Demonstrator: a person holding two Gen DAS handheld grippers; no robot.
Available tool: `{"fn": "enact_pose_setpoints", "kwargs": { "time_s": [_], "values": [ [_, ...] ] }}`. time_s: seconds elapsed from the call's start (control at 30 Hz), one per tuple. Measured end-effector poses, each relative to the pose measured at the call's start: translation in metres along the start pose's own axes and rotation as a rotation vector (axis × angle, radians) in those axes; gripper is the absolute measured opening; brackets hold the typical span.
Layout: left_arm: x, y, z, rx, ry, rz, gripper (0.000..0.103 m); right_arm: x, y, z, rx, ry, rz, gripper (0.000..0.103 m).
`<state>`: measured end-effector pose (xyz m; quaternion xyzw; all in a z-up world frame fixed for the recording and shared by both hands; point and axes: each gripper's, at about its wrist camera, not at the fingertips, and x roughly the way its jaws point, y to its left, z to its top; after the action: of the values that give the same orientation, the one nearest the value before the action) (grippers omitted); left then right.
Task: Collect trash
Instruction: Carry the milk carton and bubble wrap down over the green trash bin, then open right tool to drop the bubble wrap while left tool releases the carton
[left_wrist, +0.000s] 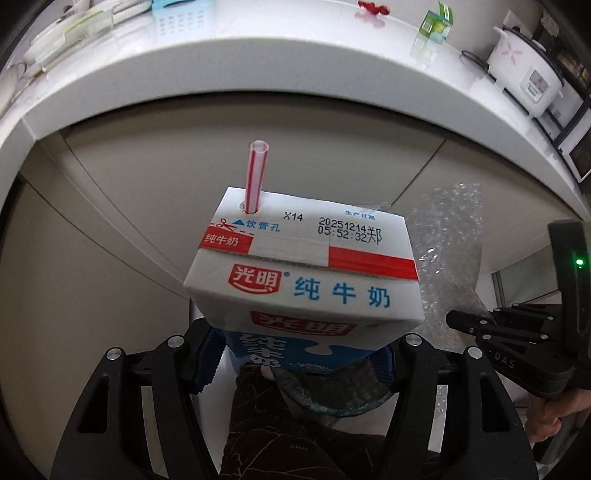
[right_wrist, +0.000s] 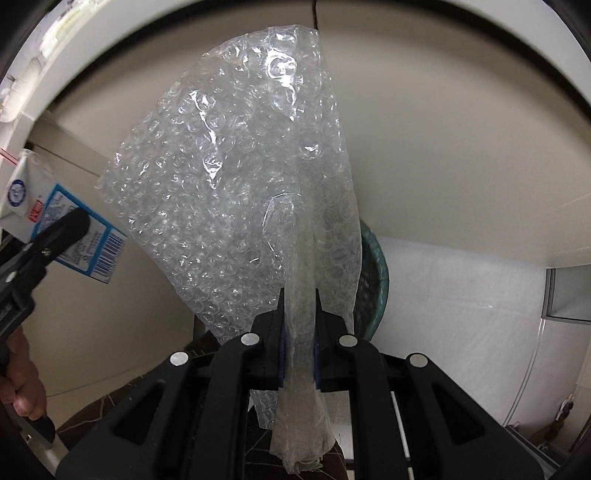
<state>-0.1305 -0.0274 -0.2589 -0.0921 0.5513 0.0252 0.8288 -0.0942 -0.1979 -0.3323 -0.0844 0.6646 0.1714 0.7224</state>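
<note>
Clamped in the left claw (left_wrist: 301, 354): a milk carton (left_wrist: 295, 280), pinched by its lower body between the blue pads, long axis running up and away from the claw, top end towards the white tabletop (left_wrist: 258, 66) edge above. Poking out of the top hole, a red-and-white striped straw (left_wrist: 255, 177), following the same axis, open end uppermost. Readable on the top flap: "X14", "20251214", "05:52:32", plus a scissors mark and "饮管孔". On the front, a red "光明" badge and blue "纯牛奶", repeated larger lower down. Seen from the right wrist, carton tilted, barcode panel (right_wrist: 105, 254) facing over.

Squeezed narrow in the right claw (right_wrist: 300, 325): a sheet of clear bubble wrap (right_wrist: 236, 177), gathered into a thin fold between the pads, fanning wide above them, long axis straight up along the fingers. A loose tail hanging back below the pads. Behind the wrap, part of a green-lined bin (right_wrist: 375, 280), just beside the sheet.

Up on the tabletop, well apart: a small green box (left_wrist: 436, 22), something red (left_wrist: 371, 7), a white rice cooker (left_wrist: 524, 70). A hand (left_wrist: 554, 413) gripping the right handle.
</note>
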Motion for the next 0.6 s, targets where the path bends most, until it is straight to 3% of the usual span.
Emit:
{"fn": "enact_pose_setpoints", "kwargs": {
  "time_s": [0.27,0.37,0.6],
  "values": [
    [0.0,0.0,-0.005,0.026,0.025,0.004,0.064,0.025,0.006,0.01,0.001,0.072,-0.02,0.014],
    [0.0,0.0,-0.004,0.031,0.024,0.007,0.064,0.028,0.005,0.019,-0.006,0.082,-0.033,0.026],
    [0.003,-0.007,-0.001,0.016,0.039,0.012,0.064,0.03,0.006,0.031,-0.005,0.084,-0.051,0.038]
  ]
}}
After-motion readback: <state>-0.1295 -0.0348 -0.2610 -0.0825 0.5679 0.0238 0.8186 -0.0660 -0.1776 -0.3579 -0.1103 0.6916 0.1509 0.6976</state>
